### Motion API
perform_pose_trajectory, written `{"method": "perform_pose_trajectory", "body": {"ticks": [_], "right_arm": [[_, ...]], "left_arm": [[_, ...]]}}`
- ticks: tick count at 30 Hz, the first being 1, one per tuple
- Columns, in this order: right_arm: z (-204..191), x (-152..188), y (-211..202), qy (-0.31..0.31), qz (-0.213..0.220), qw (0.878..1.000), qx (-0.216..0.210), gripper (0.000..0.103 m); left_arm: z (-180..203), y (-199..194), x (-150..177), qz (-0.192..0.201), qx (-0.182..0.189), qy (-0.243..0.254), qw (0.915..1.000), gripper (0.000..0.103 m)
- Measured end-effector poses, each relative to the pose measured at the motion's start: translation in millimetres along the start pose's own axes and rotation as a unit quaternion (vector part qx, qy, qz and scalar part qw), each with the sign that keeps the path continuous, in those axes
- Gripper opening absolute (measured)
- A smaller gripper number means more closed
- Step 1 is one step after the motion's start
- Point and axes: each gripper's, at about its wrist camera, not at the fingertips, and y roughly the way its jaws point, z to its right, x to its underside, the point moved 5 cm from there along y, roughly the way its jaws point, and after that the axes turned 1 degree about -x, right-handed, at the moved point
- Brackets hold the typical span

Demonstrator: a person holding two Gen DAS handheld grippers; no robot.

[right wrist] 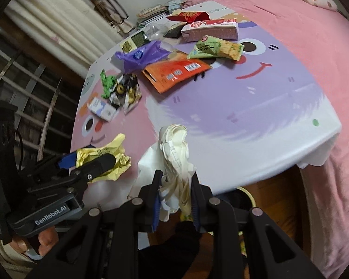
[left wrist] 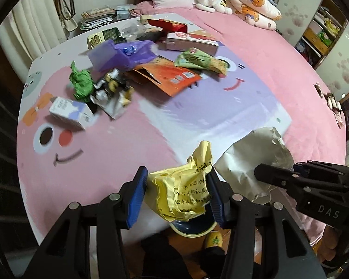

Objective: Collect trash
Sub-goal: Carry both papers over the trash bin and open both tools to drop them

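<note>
"DAS" stands on the right gripper (left wrist: 288,179) body; "GenRobot.AI" on the left gripper (right wrist: 97,162) body; the yellow paper (left wrist: 183,193) between its pads carries Chinese print

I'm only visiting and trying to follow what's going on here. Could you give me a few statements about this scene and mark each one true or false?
1. The left gripper is clamped on a crumpled yellow paper. True.
2. The right gripper is empty. False: it pinches a crumpled white paper.
3. A green paper wad lies on the mat beside a purple plastic bag. True.
4. The orange packet is held up in the air. False: it lies flat on the mat among the other litter.
5. The small white and purple carton is stacked on top of the pink box. False: they lie well apart.
</note>
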Motion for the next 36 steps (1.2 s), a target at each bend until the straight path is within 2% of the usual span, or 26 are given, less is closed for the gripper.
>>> {"method": "perform_pose_trajectory", "body": {"ticks": [5,9,15,22,26,29,33,36], "right_arm": [[37,34,-20,-0.028,-0.017,0.999,0.002,0.021],[68,61,-21,-0.042,-0.038,0.998,0.011,0.021],[104,111,2,-0.037,-0.097,0.994,0.021,0.021],[130,168,70,-0.02,-0.164,0.986,0.037,0.022],[146,193,116,-0.005,-0.188,0.981,0.045,0.022],[160,205,154,0.003,-0.195,0.979,0.053,0.023],[177,210,206,0.009,-0.184,0.981,0.056,0.027],[188,209,236,0.012,-0.174,0.982,0.066,0.03]], "left_arm": [[46,1,36,-0.001,-0.01,-0.015,0.9998,0.048],[76,7,69,-0.003,-0.013,-0.037,0.9992,0.048],[97,33,119,-0.047,-0.018,-0.066,0.9966,0.048],[89,76,162,-0.092,-0.043,-0.094,0.9904,0.049],[80,116,181,-0.111,-0.05,-0.103,0.9873,0.049],[74,152,198,-0.119,-0.051,-0.108,0.9858,0.05],[63,203,213,-0.122,-0.057,-0.105,0.9852,0.052],[56,238,223,-0.129,-0.068,-0.1,0.9843,0.058]]}}
